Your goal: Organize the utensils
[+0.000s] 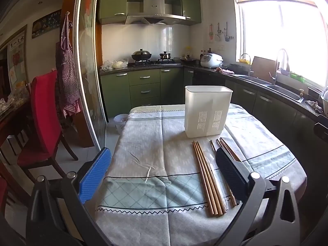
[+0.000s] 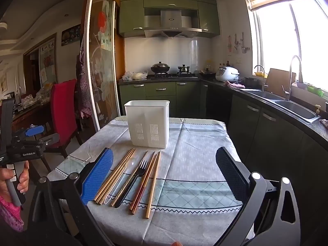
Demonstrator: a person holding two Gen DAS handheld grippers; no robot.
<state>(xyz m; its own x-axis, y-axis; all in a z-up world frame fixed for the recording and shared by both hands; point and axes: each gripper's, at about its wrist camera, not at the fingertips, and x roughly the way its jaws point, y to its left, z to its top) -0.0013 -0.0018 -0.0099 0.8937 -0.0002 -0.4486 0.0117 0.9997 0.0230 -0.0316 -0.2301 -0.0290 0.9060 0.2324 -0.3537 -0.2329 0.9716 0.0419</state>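
A white slotted utensil holder [image 1: 207, 110] [image 2: 148, 123] stands upright toward the far side of the cloth-covered table [image 1: 153, 143] [image 2: 194, 164]. In front of it the utensils lie in a row. These are a bunch of light wooden chopsticks [image 1: 207, 176] [image 2: 114, 176], a clear plastic spoon [image 2: 128, 166], a black fork [image 2: 136, 178], a reddish-brown pair of chopsticks [image 2: 142, 184] and more wooden chopsticks [image 2: 153, 184]. My left gripper [image 1: 163, 150] hangs open above the table's left half, its black finger over the chopsticks. My right gripper [image 2: 164, 150] is open to the right of the utensils, with nothing between its fingers.
A person's hand [image 2: 12, 180] holds the left gripper's handle at the table's left. A red chair [image 1: 45, 112] and a sliding glass door [image 1: 88, 71] stand to the left. Green cabinets with a sink [image 2: 295, 108] run along the right. A small bin [image 1: 121, 123] sits on the floor.
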